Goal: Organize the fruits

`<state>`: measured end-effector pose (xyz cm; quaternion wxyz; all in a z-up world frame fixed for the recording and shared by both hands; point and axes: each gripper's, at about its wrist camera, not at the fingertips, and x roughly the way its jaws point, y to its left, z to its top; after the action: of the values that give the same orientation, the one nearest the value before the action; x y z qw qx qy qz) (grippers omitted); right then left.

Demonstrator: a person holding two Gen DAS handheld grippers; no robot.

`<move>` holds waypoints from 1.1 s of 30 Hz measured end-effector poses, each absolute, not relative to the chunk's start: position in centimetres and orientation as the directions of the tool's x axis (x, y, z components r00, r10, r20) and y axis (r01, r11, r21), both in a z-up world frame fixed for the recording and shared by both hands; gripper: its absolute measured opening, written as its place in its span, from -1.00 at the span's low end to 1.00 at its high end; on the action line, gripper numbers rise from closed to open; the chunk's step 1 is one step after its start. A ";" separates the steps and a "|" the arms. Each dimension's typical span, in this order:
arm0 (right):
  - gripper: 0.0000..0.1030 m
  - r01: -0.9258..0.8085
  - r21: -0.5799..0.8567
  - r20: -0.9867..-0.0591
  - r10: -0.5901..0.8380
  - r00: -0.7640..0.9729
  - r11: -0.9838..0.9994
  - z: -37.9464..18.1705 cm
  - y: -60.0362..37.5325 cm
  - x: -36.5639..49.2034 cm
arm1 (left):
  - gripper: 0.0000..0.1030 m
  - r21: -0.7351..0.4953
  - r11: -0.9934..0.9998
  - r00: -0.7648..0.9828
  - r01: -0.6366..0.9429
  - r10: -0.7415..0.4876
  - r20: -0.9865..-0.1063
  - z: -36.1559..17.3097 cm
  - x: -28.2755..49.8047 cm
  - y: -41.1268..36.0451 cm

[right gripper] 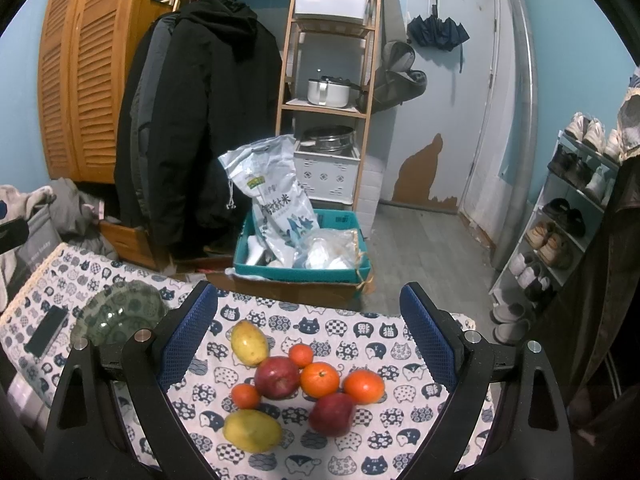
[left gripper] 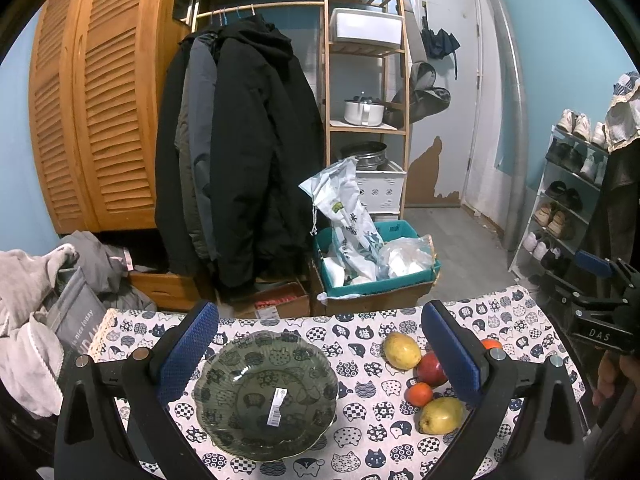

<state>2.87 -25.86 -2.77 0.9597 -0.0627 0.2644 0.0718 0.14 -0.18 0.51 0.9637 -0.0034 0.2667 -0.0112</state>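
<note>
A dark green glass bowl point(left gripper: 266, 394) sits empty on the cat-print tablecloth point(left gripper: 360, 440), between the fingers of my open left gripper point(left gripper: 320, 354). The bowl also shows in the right wrist view point(right gripper: 120, 316) at the left. A cluster of fruit lies right of it: two yellow mangoes point(right gripper: 249, 342) point(right gripper: 251, 430), two red apples point(right gripper: 277, 377) point(right gripper: 332, 414) and several oranges point(right gripper: 319, 379). My open right gripper point(right gripper: 308, 334) hovers over the cluster, empty. In the left wrist view a mango point(left gripper: 402, 350), an apple point(left gripper: 430, 370) and an orange point(left gripper: 419, 394) show.
A black phone point(right gripper: 46, 334) lies on the cloth left of the bowl. Beyond the table's far edge stand a teal box with bags point(right gripper: 304, 246), hanging coats point(right gripper: 192, 120) and a wooden shelf point(right gripper: 328, 60). A shoe rack point(right gripper: 560, 224) stands at the right.
</note>
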 end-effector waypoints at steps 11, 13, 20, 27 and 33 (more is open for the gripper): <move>0.77 -0.170 -0.083 -0.516 0.104 0.851 0.982 -2.7 -25.7 2.9 | 0.99 -0.015 1.000 0.857 0.025 -0.029 -0.514 0.3 0.0 -0.4; 0.77 -0.170 -0.083 -0.516 0.104 0.851 0.982 -2.7 -25.8 2.9 | 0.99 -0.017 1.000 0.857 0.025 -0.030 -0.514 0.3 0.0 -0.4; 0.77 -0.170 -0.082 -0.515 0.104 0.851 0.982 -2.7 -25.8 2.9 | 0.99 -0.020 0.999 0.857 0.026 -0.033 -0.515 0.1 -0.2 -0.4; 0.77 -0.170 -0.083 -0.514 0.104 0.851 0.982 -2.8 -26.0 2.9 | 0.99 -0.021 0.999 0.856 0.028 -0.035 -0.516 0.0 -0.3 -0.4; 0.77 -0.170 -0.083 -0.514 0.104 0.852 0.982 -2.6 -26.0 3.0 | 0.99 -0.022 0.999 0.856 0.027 -0.034 -0.516 0.0 -0.3 -0.5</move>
<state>2.99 -26.00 -2.60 0.9601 -0.0629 0.2630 0.0711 -0.33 -0.49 0.02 0.9633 -0.0072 0.2680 -0.0158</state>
